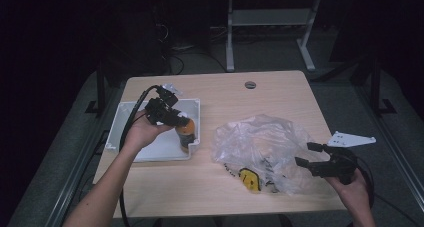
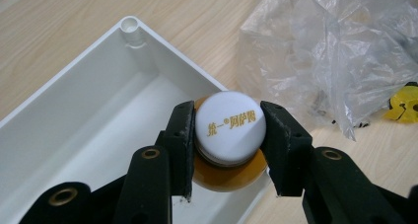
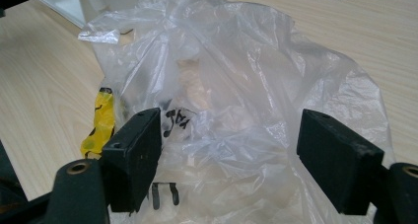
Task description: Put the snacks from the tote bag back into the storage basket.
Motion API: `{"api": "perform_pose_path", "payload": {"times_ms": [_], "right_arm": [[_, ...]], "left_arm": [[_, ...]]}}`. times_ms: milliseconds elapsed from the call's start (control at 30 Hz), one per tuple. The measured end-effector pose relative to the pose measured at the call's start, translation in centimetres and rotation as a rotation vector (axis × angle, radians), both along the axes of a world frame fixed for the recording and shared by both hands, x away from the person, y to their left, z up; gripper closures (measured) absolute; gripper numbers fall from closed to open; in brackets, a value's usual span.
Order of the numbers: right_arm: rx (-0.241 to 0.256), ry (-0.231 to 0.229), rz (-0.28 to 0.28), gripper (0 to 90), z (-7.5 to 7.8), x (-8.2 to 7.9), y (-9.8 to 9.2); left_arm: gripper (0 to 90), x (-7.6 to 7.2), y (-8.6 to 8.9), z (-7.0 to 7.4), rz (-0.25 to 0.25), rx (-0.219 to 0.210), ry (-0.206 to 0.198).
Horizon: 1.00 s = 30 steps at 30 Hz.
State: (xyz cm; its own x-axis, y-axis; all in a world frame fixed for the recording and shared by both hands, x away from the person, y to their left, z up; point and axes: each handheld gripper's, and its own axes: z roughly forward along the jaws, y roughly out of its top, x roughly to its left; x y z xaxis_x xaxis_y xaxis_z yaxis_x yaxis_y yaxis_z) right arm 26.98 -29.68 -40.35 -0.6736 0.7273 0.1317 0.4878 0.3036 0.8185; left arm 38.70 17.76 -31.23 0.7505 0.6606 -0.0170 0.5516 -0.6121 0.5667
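Note:
An orange bottle [image 1: 186, 132] with a white cap [image 2: 229, 126] stands in the near right corner of a white bin [image 1: 127, 117]. My left gripper [image 1: 176, 118] is shut on the bottle, its jaws clamped on either side of the cap [image 2: 227, 135]. A crumpled clear plastic bag [image 1: 260, 144] lies on the table to the right, with a yellow printed patch [image 1: 248, 178] at its near edge. My right gripper [image 1: 309, 155] hovers open at the bag's right edge; in the right gripper view the bag [image 3: 231, 91] lies between and beyond its spread jaws.
The wooden table [image 1: 220, 87] has a round cable hole [image 1: 250, 84] near its far edge. The bin's rim [image 2: 162, 44] runs close beside the bag. A dark floor, cables and another table's legs [image 1: 230, 47] lie beyond.

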Motion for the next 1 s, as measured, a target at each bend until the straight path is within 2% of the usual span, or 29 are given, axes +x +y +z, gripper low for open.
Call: {"api": "perform_pose_path", "payload": {"times_ms": [367,500,700,867,1000], "right_arm": [[0.000,-0.003,-0.003,24.5,-0.01,-0.14,-0.05],[0.000,0.001,-0.005,24.5,-0.06,-0.17,-0.10],[0.001,0.004,-0.006,24.5,-0.15,-0.20,-0.20],[0.000,0.002,-0.007,24.5,-0.15,-0.23,-0.23],[0.002,0.004,-0.007,24.5,-0.22,-0.20,-0.25]], "left_arm": [[58.6,-0.17,0.12,-0.15,-0.004,-0.007,-0.016],[58.2,-0.24,0.32,-0.32,0.001,-0.026,-0.019],[57.0,-0.37,0.47,-0.28,-0.002,-0.030,-0.024],[56.9,-0.44,0.76,-0.06,0.002,-0.055,-0.027],[56.4,-0.49,0.86,0.02,0.004,-0.058,-0.028]]}}
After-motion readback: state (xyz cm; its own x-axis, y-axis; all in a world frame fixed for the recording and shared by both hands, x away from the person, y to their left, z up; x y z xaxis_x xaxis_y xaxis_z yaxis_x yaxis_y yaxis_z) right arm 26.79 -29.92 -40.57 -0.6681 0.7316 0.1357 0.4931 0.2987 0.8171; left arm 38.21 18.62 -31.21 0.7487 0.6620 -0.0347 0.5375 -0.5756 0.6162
